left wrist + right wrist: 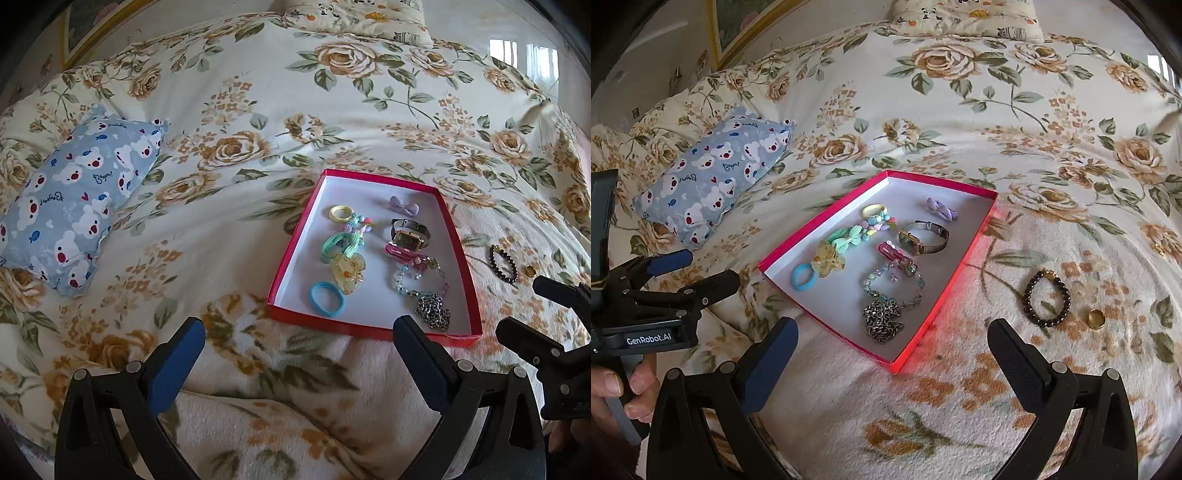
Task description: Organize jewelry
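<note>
Right gripper (pixel 892 345) hangs with jaws wide apart, holding nothing, above the blanket (pixel 960 406). Left gripper (pixel 299 341) likewise spread and empty, just short of the red tray (pixel 291 258). Inside the tray: blue hair tie (pixel 327 299), wristwatch (pixel 408 236), metal chain (pixel 434 312), clear bead bracelet (pixel 419 277). Outside it, on the blanket to the right: dark bead bracelet (pixel 1047 297) and gold ring (pixel 1096 318). Only the right view shows the person's hand (pixel 613 391) gripping the left tool's handle. A blue bear-print pillow (pixel 74 195) lies well left.
</note>
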`<state>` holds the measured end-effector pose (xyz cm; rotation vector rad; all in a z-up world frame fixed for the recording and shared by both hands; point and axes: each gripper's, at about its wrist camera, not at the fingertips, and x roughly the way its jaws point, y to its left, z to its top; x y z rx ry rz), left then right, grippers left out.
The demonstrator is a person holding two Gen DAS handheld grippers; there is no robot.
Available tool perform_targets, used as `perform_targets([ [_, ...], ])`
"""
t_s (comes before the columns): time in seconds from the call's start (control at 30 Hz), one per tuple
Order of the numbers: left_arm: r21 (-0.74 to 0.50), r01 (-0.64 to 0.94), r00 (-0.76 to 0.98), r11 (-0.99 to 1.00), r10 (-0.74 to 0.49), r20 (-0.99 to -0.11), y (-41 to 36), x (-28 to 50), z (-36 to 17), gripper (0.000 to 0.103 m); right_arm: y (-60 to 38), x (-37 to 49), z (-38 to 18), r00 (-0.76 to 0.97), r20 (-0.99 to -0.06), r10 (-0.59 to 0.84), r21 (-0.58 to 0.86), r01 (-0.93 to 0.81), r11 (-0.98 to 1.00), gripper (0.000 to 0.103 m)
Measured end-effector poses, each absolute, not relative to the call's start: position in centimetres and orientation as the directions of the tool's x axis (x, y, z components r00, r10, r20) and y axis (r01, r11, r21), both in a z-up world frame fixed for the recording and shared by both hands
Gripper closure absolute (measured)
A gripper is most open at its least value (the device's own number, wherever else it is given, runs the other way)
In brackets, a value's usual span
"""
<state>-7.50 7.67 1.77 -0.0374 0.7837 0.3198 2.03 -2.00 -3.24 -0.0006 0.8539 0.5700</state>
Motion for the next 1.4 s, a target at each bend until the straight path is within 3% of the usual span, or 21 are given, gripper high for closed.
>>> perform_targets([
  [1.4, 0.063, -0.259, 0.693, 0.964, 0.23, -0.683, 7.4, -8.3, 1.8, 0.001, -2.0, 2.7, -2.7, 0.529, -0.682, 0.505, 0.235, -0.496, 0.836, 0.0],
])
